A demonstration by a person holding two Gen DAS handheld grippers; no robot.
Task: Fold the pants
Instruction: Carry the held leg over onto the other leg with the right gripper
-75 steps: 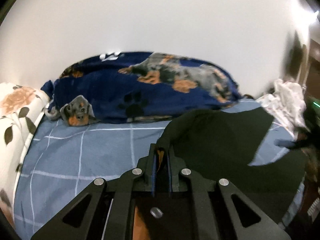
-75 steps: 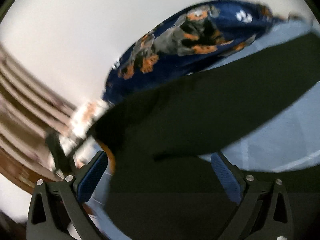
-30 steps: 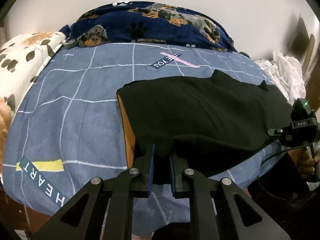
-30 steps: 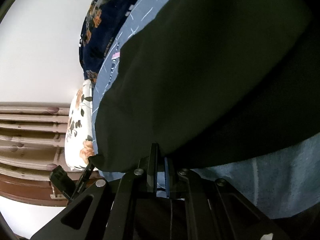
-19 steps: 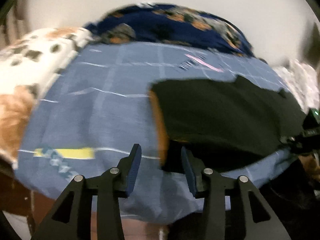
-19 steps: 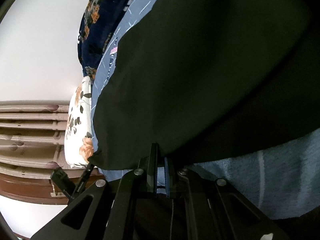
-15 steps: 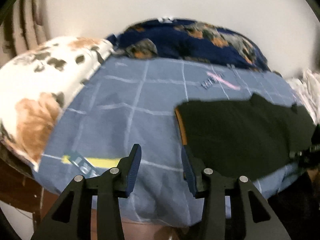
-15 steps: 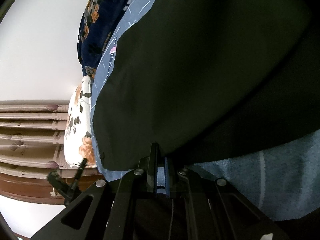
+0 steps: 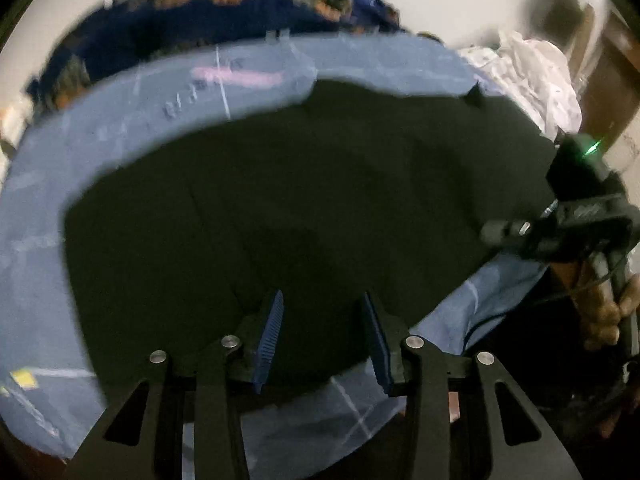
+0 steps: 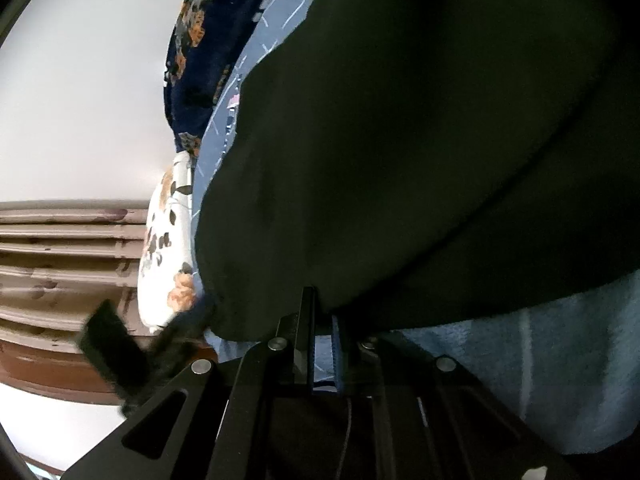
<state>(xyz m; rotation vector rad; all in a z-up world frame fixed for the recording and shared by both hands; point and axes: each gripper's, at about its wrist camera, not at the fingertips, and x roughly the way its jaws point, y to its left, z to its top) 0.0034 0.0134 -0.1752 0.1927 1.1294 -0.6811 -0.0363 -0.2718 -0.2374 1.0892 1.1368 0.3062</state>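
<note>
Black pants point(image 9: 320, 180) lie folded flat on the blue checked bedsheet point(image 9: 120, 140). My left gripper point(image 9: 322, 296) hangs over their near edge, pointing steeply down. Its jaws stand apart and are closing, with the cloth beneath them and no pad pressing on it. In the right wrist view the pants point(image 10: 400, 160) fill the frame. My right gripper point(image 10: 322, 312) pinches their near hem at its tips, and its jaws are starting to open by a sliver. At the right edge of the left wrist view, a hand point(image 9: 608, 308) holds the right tool.
A navy dog-print blanket point(image 9: 200, 8) lies along the far side of the bed by the white wall. White crumpled cloth point(image 9: 532, 68) sits at the far right. A floral pillow point(image 10: 168, 240) rests against a wooden slatted headboard point(image 10: 60, 248). The bed edge drops off just below the grippers.
My left gripper let go of the pants' left corner, opened, swung out to the left, then came back right over the middle of the pants. The right gripper stayed put.
</note>
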